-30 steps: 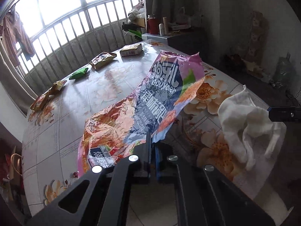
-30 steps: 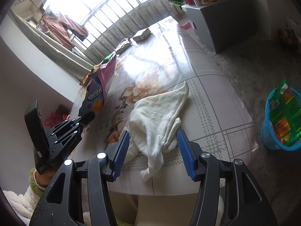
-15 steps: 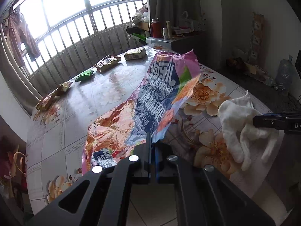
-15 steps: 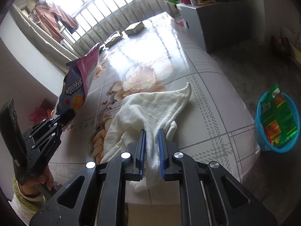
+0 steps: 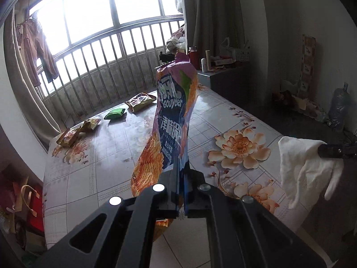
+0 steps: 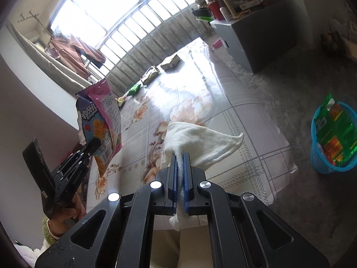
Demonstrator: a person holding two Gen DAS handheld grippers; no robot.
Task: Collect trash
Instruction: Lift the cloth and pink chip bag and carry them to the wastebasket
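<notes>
We judge the collecting to be in its early part. Our left hand-held gripper [image 5: 179, 192] is pinched tight on the bottom edge of a large purple-and-orange snack bag [image 5: 171, 120], which stands up off the table [image 5: 93, 174] above its near edge. Our right hand-held gripper [image 6: 180, 178] has its blue pads pressed together on a fold of a white cloth [image 6: 200, 143]; most of the cloth lies draped on the table near the same edge, with one corner pointing toward the blue basket [image 6: 321, 163]. That basket sits on the floor well off the table's right side and already holds a green wrapper [image 6: 334, 131], so at least one piece seems to be done. What is left, as far as we can see, is the bag in hand plus the wrappers at the far side of the table by the window railing: a yellow packet [image 5: 140, 99], a green packet [image 5: 115, 113], two crumpled yellow wrappers [image 5: 77, 131] toward the far-left corner, and a further box-like packet [image 6: 170, 62]. Whether the cloth counts as trash we cannot tell. Between the table and the basket the floor looks bare; a grey cabinet [image 6: 252, 42] stands beyond the table's far-right corner, clear of that path. The far wrappers call for a long reach across the glossy tabletop.
</notes>
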